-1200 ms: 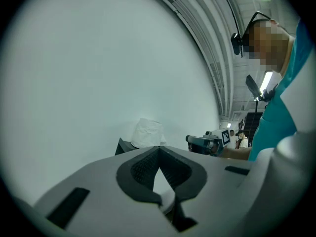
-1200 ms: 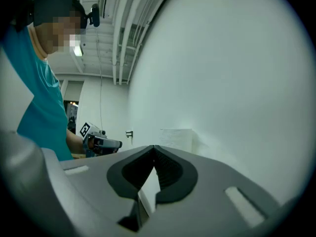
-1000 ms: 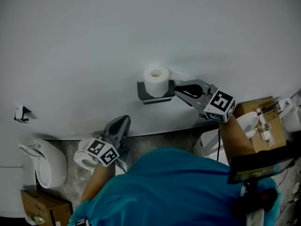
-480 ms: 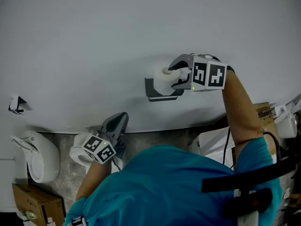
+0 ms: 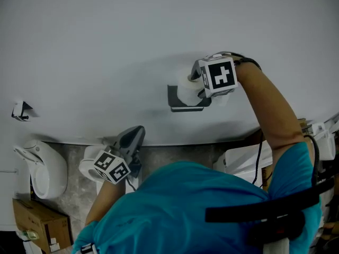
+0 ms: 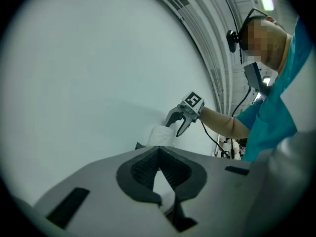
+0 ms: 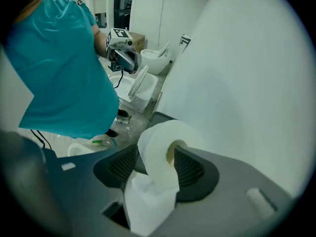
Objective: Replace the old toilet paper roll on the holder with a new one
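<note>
Wall (image 5: 106, 46) fills the head view; dark holder (image 5: 177, 105) near 1 o'clock carries the toilet paper roll (image 5: 186, 89); right gripper (image 6: 176, 126) straddles it, jaws just opened wide; left gripper (image 5: 136, 135), 8 o'clock, jaws together

No readable text, no labels, brands, numbers or signs

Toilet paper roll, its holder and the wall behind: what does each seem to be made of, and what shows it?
Toilet paper roll: soft white tissue with a matte look and a loose, crumpled tail; the core looks like cardboard.
Holder: dark and smooth, either metal or plastic; the pictures do not show which.
Wall: plain white, smooth and matte, probably painted or panelled.
</note>
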